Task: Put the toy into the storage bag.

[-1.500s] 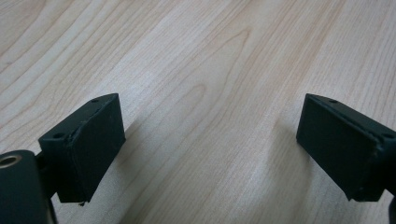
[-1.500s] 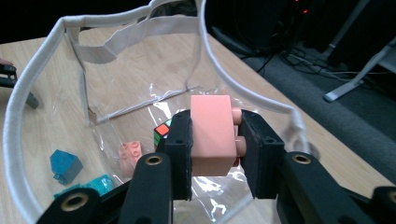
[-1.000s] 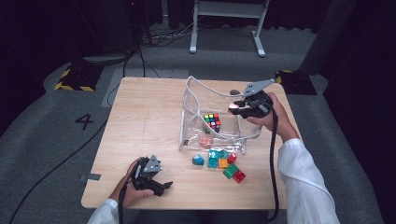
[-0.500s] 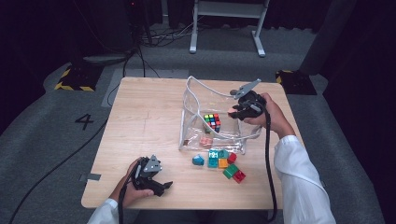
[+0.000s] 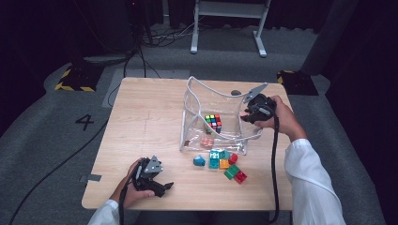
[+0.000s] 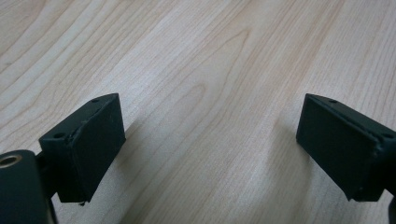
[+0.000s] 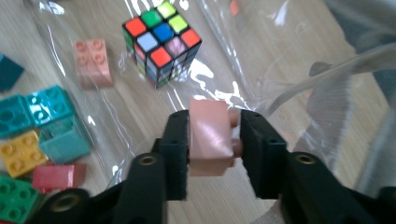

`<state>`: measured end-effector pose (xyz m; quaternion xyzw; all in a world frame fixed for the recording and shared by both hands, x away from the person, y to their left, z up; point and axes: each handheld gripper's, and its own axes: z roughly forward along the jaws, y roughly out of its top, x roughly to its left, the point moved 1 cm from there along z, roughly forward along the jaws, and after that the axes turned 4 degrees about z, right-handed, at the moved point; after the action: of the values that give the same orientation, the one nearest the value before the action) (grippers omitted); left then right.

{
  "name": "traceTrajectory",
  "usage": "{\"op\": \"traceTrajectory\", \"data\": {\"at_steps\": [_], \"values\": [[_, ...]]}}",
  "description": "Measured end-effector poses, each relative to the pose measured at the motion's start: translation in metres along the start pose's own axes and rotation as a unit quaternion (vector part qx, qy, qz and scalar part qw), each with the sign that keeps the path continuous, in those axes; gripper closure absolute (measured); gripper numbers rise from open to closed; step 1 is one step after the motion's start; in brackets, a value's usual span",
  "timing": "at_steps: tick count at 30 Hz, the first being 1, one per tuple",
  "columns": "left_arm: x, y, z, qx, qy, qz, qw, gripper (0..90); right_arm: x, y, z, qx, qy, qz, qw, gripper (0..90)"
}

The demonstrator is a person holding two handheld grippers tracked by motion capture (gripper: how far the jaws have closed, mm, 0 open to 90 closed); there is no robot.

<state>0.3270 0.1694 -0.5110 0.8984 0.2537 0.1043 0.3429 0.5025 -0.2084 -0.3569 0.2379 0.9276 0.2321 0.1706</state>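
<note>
My right gripper hangs over the right side of a clear plastic bag. Its jaws have just been opening, and a pink brick still sits between them, touching both pads. Inside the bag lie a colour cube and another pink brick; the right gripper view also has the cube and that brick. My left gripper rests near the table's front left edge, open, with bare wood between its pads.
Several loose bricks in teal, orange, green and red lie just in front of the bag, with a blue one to their left. The wooden table is bare on its left half. A cable trails from the right gripper down the table's right side.
The right gripper has shifted slightly left, toward the bag, still carrying the pink brick. The left gripper has stayed put.
</note>
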Motion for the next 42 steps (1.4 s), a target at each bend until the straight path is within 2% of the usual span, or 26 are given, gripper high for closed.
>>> {"op": "traceTrajectory", "data": {"at_steps": [3,5,9,12,13,14,17,21,23,26,28,30,33,35,38,40,41,42], "values": [[0.0,0.0,0.0,0.0,0.0,0.0,1.0,8.0,-0.002,-0.004,-0.009,-0.033,0.002,0.016,0.9993,55.1],[0.0,0.0,0.0,0.0,0.0,0.0,1.0,8.1,0.0,-0.007,-0.017,-0.054,0.007,0.035,0.9979,51.5],[0.0,0.0,0.0,0.0,0.0,0.0,1.0,8.1,0.007,-0.018,-0.033,-0.113,0.011,0.06,0.9917,48.8],[0.0,0.0,0.0,0.0,0.0,0.0,1.0,8.1,0.014,-0.025,-0.044,-0.143,0.005,0.058,0.988,43.3],[0.0,0.0,0.0,0.0,0.0,0.0,1.0,8.0,0.016,-0.028,-0.048,-0.152,-0.001,0.066,0.9862,41.1],[0.0,0.0,0.0,0.0,0.0,0.0,1.0,8.1,0.019,-0.03,-0.054,-0.17,-0.001,0.077,0.9825,39.5],[0.0,0.0,0.0,0.0,0.0,0.0,1.0,8.0,0.023,-0.038,-0.066,-0.194,-0.01,0.093,0.9765,33.2],[0.0,0.0,0.0,0.0,0.0,0.0,1.0,8.0,0.034,-0.053,-0.085,-0.233,-0.018,0.1,0.9672,31.1],[0.0,0.0,0.0,0.0,0.0,0.0,1.0,8.1,0.04,-0.061,-0.093,-0.235,-0.027,0.105,0.9659,30.8],[0.0,0.0,0.0,0.0,0.0,0.0,1.0,8.0,0.048,-0.076,-0.103,-0.251,-0.035,0.112,0.9609,30.8],[0.0,0.0,0.0,0.0,0.0,0.0,1.0,8.1,0.052,-0.086,-0.108,-0.263,-0.026,0.12,0.957,30.8],[0.0,0.0,0.0,0.0,0.0,0.0,1.0,8.1,0.06,-0.097,-0.11,-0.266,-0.029,0.118,0.9563,30.8],[0.0,0.0,0.0,0.0,0.0,0.0,1.0,8.1,0.07,-0.109,-0.106,-0.261,-0.027,0.117,0.9579,30.7],[0.0,0.0,0.0,0.0,0.0,0.0,1.0,8.0,0.078,-0.118,-0.099,-0.261,-0.016,0.115,0.9582,30.7],[0.0,0.0,0.0,0.0,0.0,0.0,1.0,8.1,0.092,-0.131,-0.085,-0.252,-0.005,0.112,0.9612,30.8],[0.0,0.0,0.0,0.0,0.0,0.0,1.0,8.0,0.1,-0.139,-0.074,-0.237,0.0,0.111,0.9652,31.0],[0.0,0.0,0.0,0.0,0.0,0.0,1.0,8.1,0.104,-0.144,-0.066,-0.236,0.013,0.118,0.9644,31.5],[0.0,0.0,0.0,0.0,0.0,0.0,1.0,8.0,0.107,-0.146,-0.061,-0.231,0.021,0.12,0.9652,31.3]]}}
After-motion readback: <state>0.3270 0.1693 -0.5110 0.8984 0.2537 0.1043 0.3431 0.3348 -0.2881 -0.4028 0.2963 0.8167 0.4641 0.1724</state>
